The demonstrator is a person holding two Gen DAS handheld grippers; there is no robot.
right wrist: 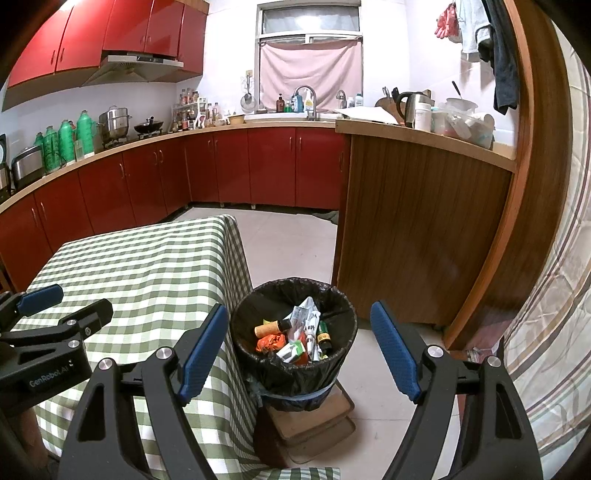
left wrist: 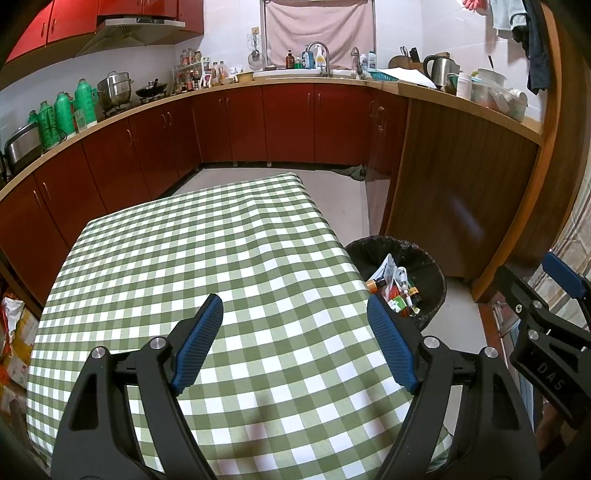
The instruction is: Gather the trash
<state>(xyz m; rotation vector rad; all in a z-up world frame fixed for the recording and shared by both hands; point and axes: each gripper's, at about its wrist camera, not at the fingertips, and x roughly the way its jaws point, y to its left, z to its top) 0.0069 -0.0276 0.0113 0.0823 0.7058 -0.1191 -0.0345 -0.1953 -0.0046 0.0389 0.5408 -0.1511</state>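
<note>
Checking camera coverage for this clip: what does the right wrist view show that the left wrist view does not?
Only the right wrist view shows the whole trash bin down to its base, resting on flat boards on the floor, and the window top.

Only the left wrist view shows most of the checked tablecloth with nothing on it.

Both show the bin holding bottles and wrappers, the red cabinets, and both grippers, left gripper and right gripper, with jaws open and empty.

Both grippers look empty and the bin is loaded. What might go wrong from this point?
The trash bin stands on stacked boards beside the table, so a bump from the open right gripper might tip it. The tablecloth hangs against the bin's side; dragging the open left gripper across it could pull the cloth and nudge the bin.
</note>
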